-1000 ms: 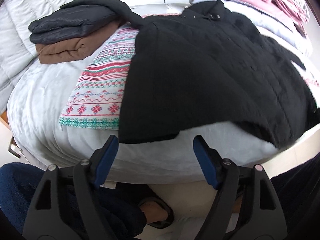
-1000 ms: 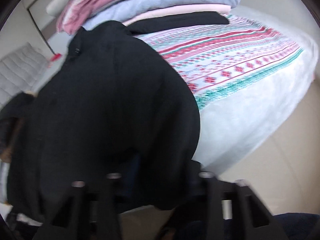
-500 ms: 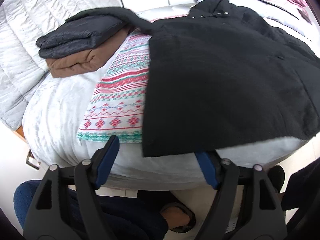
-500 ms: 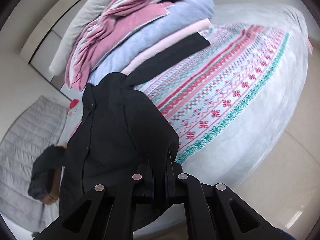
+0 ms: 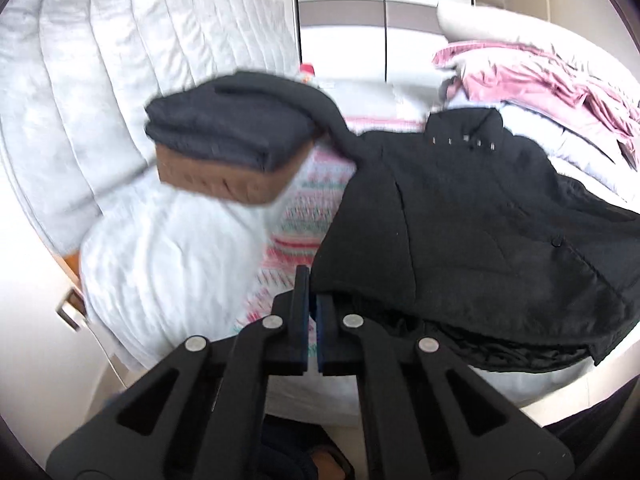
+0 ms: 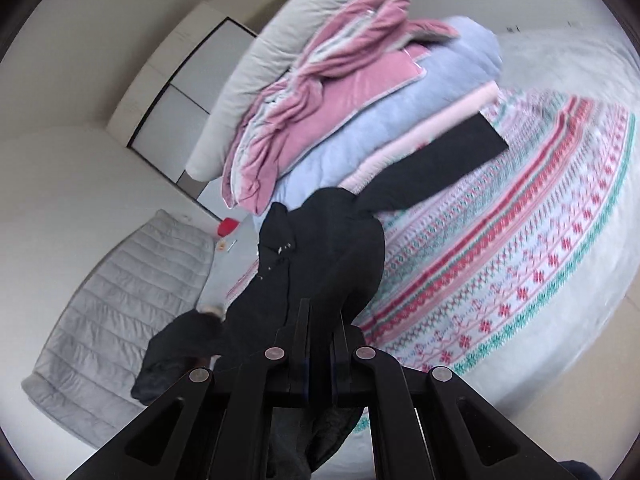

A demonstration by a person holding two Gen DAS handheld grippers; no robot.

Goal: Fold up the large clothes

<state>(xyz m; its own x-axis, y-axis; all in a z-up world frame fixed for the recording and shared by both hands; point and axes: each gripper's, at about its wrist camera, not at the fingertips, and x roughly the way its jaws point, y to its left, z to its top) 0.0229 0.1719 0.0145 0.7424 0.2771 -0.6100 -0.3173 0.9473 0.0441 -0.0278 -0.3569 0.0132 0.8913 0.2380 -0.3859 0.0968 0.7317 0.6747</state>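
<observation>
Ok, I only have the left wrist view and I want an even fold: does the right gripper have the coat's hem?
Observer: Yes, the right gripper is shut on the black coat, with fabric pinched in it.
Operator: Where's the sleeve on that side?
Observer: The sleeve lies stretched out on the patterned blanket, its cuff against the foot of the bedding pile.
Operator: Is the hem taut there?
Observer: Not fully; some dark lining hangs loose below the gripper.
</observation>
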